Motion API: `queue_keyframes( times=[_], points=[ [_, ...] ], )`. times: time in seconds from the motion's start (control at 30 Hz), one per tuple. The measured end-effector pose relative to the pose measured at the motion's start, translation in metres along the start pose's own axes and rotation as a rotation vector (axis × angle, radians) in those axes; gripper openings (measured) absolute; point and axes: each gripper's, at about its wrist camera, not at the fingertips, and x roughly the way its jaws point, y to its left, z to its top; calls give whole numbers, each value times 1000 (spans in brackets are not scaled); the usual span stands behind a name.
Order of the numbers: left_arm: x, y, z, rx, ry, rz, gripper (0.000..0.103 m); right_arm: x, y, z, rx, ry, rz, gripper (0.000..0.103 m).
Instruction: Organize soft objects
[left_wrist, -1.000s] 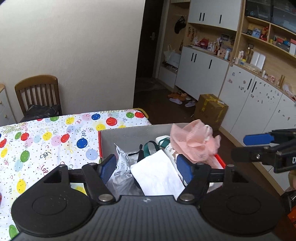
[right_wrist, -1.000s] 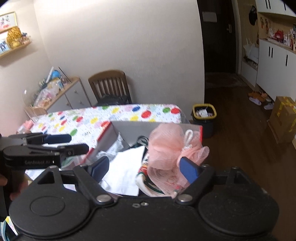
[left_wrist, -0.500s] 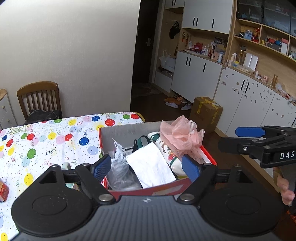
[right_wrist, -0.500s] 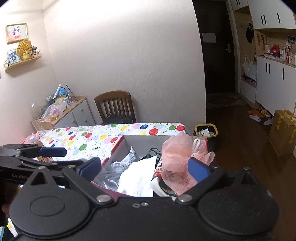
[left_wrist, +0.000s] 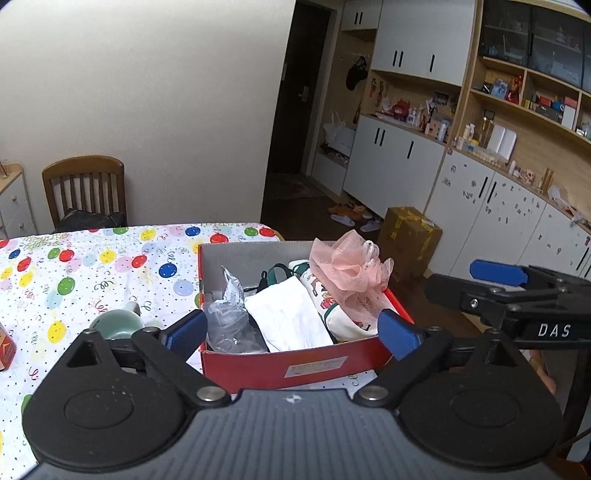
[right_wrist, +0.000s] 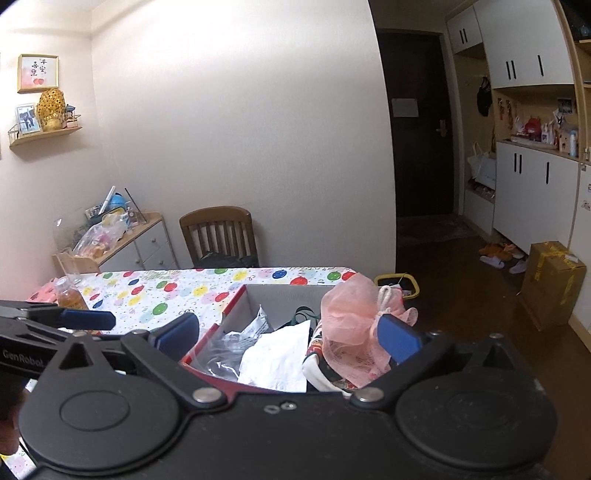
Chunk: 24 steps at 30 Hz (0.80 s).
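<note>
Vs a sec ago both grippers have backed off toward the near side: the whole red box front w/ its label shows now in the left wrist view, before only its inside was visible. Jaws on both got wider too. Left gripper is opening, nothing between its pads, just the near edge of the box seen past them. Right gripper is wide open, empty as well.

Soft stuff all sits in the box on the surface, beyond the fingertips, not touching them: pink mesh puff on the right side, piled on a printed cloth; white cloth in the middle; clear plastic bag on the left. Green cup on the surface just left of the box. Right gripper pokes in from the right of the left view, clear of the box.
</note>
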Motion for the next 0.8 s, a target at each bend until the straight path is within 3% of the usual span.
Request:
queue_keyframes(
  times=[0.43, 0.8],
  points=[
    [-13, -7, -4, 0, -56, 51, 101, -7, 4, -13, 26, 8, -27, 103],
    [-11, -7, -4, -10, -56, 67, 101, -6, 8, -12, 15, 5, -26, 103]
  ],
)
